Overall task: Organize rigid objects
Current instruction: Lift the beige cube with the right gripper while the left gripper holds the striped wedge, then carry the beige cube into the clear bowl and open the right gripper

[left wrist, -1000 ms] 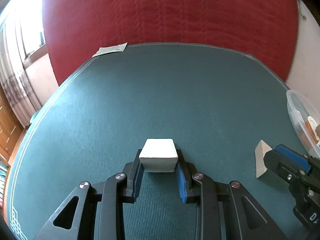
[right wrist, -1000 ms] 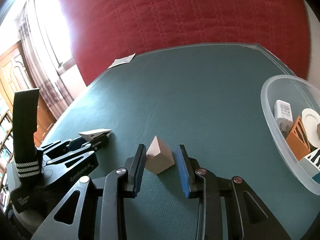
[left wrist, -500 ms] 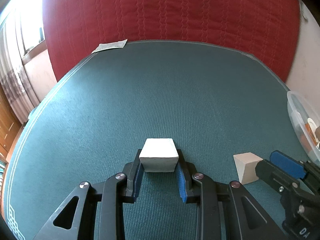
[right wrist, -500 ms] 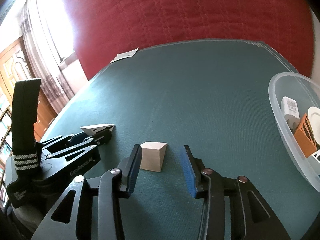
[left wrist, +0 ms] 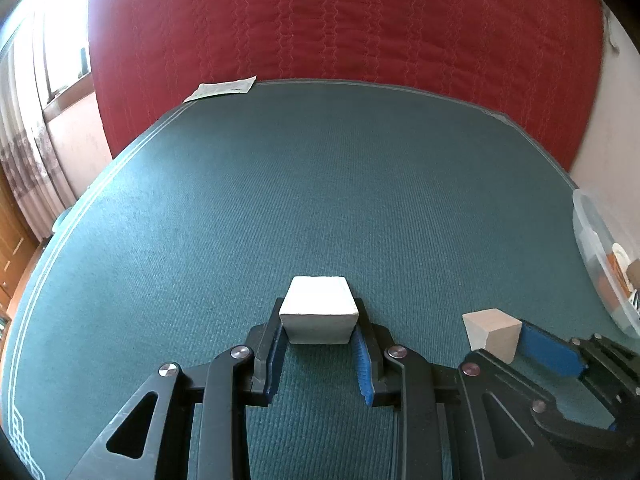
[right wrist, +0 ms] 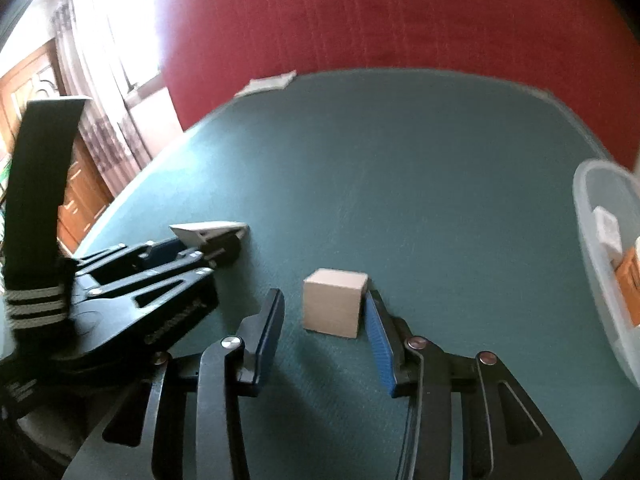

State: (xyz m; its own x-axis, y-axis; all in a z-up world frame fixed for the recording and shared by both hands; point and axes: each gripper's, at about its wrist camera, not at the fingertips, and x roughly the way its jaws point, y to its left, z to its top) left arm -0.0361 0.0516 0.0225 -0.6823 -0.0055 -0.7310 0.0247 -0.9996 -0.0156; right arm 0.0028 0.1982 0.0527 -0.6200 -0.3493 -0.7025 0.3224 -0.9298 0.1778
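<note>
My left gripper [left wrist: 319,320] is shut on a white block [left wrist: 319,314] low over the green table mat [left wrist: 320,184]. It also shows at the left of the right wrist view [right wrist: 224,240], with the white block [right wrist: 208,230] at its tips. A tan wooden cube [right wrist: 334,306] stands on the mat between the fingers of my right gripper [right wrist: 324,314], which is open; the cube is close to the right finger [right wrist: 376,328]. The cube [left wrist: 492,332] and right gripper [left wrist: 516,340] appear at the lower right of the left wrist view.
A clear plastic bowl [right wrist: 592,216] holding several small items stands at the right edge of the mat; it also shows in the left wrist view [left wrist: 588,236]. A slip of paper [left wrist: 220,89] lies at the far left corner. A red quilted backdrop [left wrist: 340,20] rises behind the table.
My right gripper has opened and let go of the tan cube, which now rests flat on the mat. The left gripper still holds the white block and has hardly moved.
</note>
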